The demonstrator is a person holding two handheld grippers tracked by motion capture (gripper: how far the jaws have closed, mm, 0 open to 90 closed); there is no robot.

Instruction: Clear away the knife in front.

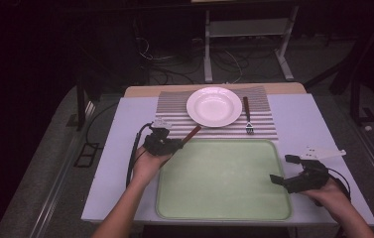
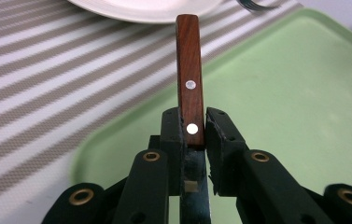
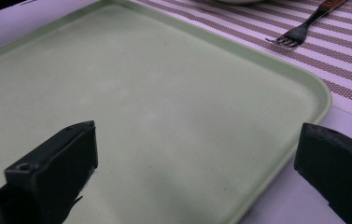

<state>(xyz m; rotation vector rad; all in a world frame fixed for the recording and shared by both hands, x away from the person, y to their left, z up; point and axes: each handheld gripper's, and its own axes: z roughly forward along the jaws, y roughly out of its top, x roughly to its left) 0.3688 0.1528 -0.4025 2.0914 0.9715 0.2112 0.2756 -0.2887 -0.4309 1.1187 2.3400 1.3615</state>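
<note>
My left gripper (image 1: 176,145) is shut on a knife with a brown wooden handle (image 1: 192,132), at the far left corner of the green tray (image 1: 224,198). In the left gripper view the jaws (image 2: 194,128) clamp the riveted handle (image 2: 189,70), which points out toward the white plate (image 2: 145,9); the dark blade runs back between the jaws. My right gripper (image 1: 283,169) stands open at the tray's right edge, and in its own view (image 3: 197,154) nothing lies between the wide-set jaws over the bare tray (image 3: 141,93).
A white plate (image 1: 214,106) sits on a striped placemat (image 1: 172,106) beyond the tray. A fork with a wooden handle (image 1: 247,116) lies right of the plate, tines toward me, and shows again (image 3: 304,25) past the tray's far rim. The table surface (image 1: 303,124) is pale grey.
</note>
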